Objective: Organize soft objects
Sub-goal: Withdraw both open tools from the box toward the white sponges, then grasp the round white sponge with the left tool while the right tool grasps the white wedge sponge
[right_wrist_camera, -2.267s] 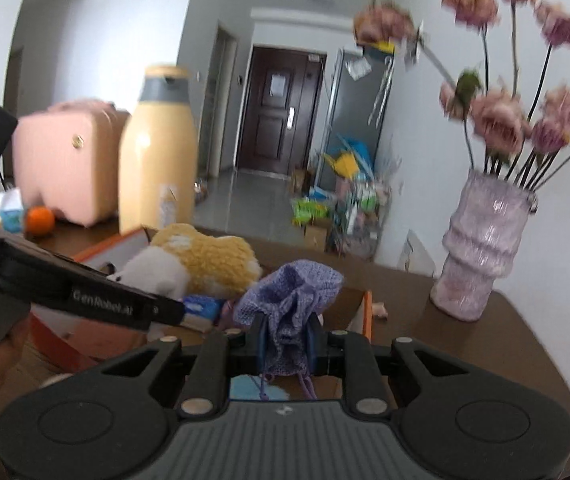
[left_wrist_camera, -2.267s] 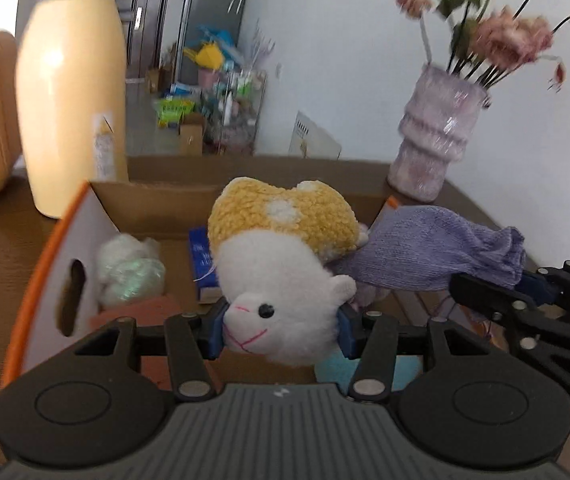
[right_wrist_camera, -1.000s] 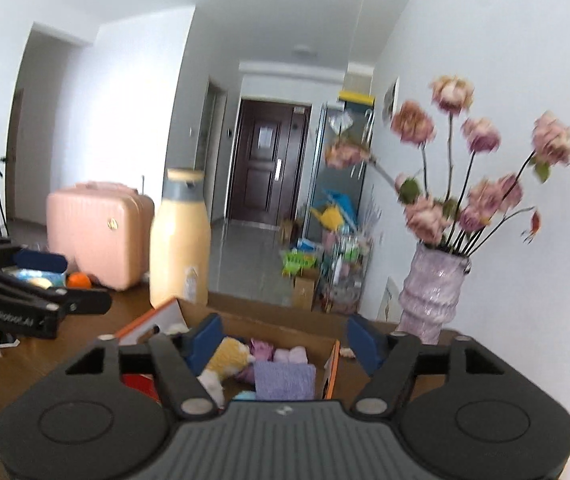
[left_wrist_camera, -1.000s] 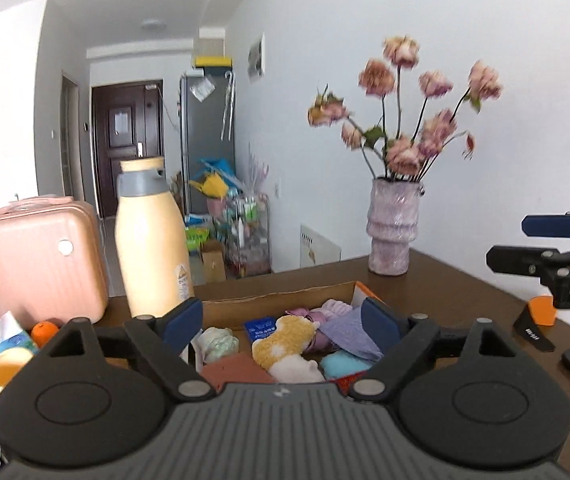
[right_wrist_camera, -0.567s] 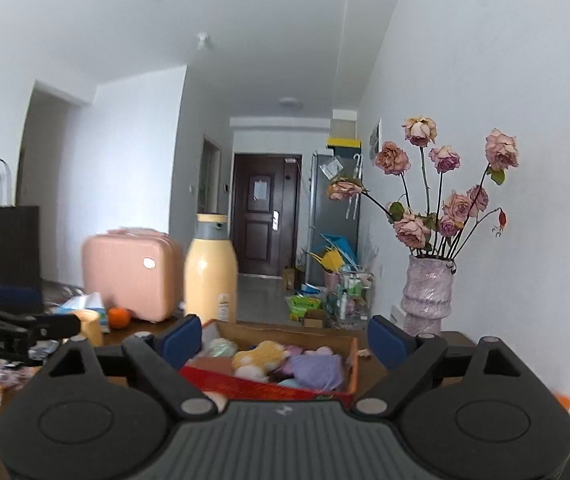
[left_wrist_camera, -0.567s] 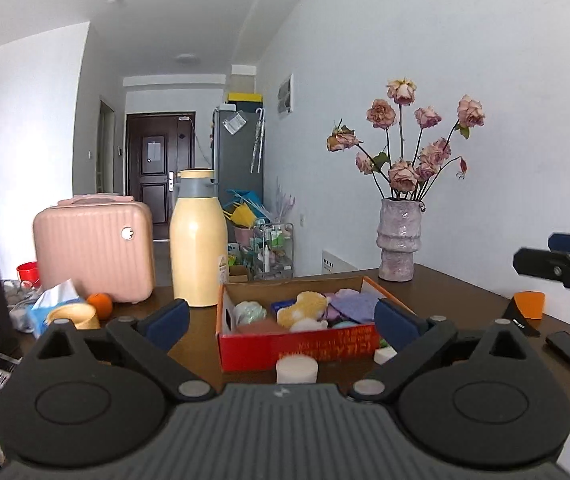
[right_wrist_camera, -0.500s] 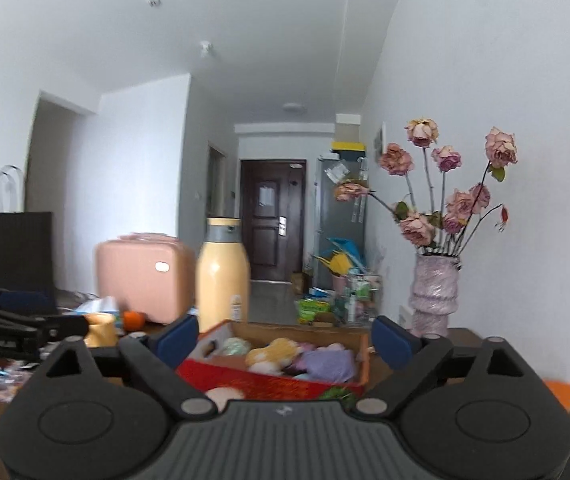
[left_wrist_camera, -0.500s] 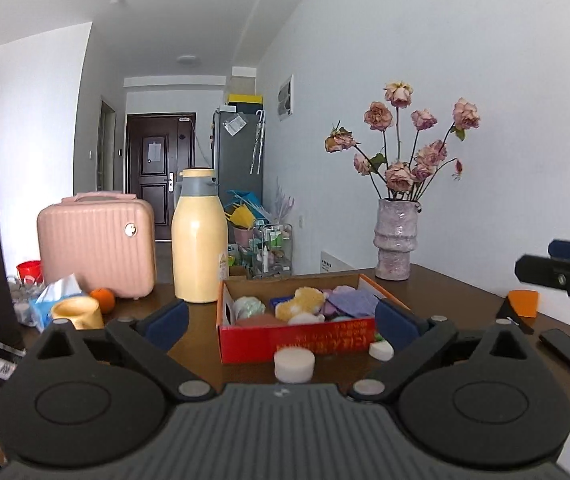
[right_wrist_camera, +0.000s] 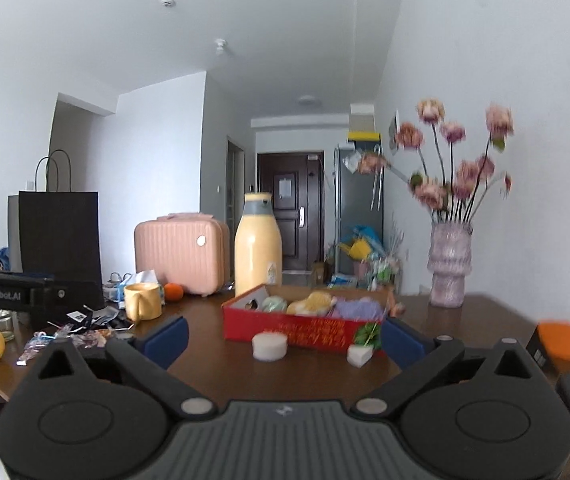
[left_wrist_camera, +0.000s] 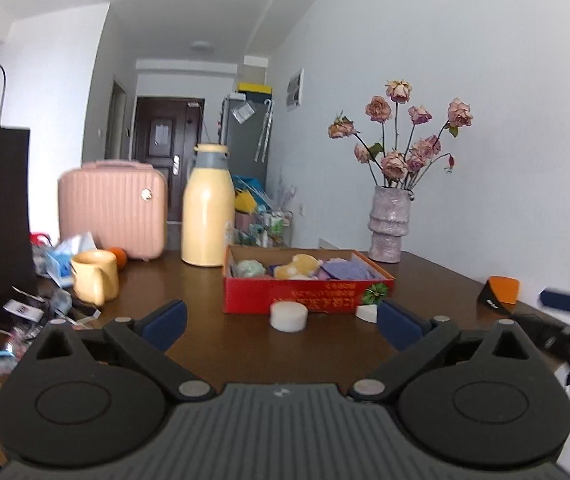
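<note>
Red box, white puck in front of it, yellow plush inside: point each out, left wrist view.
red box (left_wrist_camera: 305,294): left wrist view, on its printed front wall.
white puck (left_wrist_camera: 289,316): left wrist view, on its round side.
yellow plush (left_wrist_camera: 299,266): left wrist view, on its yellow back above the box rim.

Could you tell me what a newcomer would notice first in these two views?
Probably the red box at mid-table, packed with soft things such as a yellow plush and purple cloth. Behind it stand a tall cream bottle and a vase of dried roses. Both open grippers, left and right, frame it.
</note>
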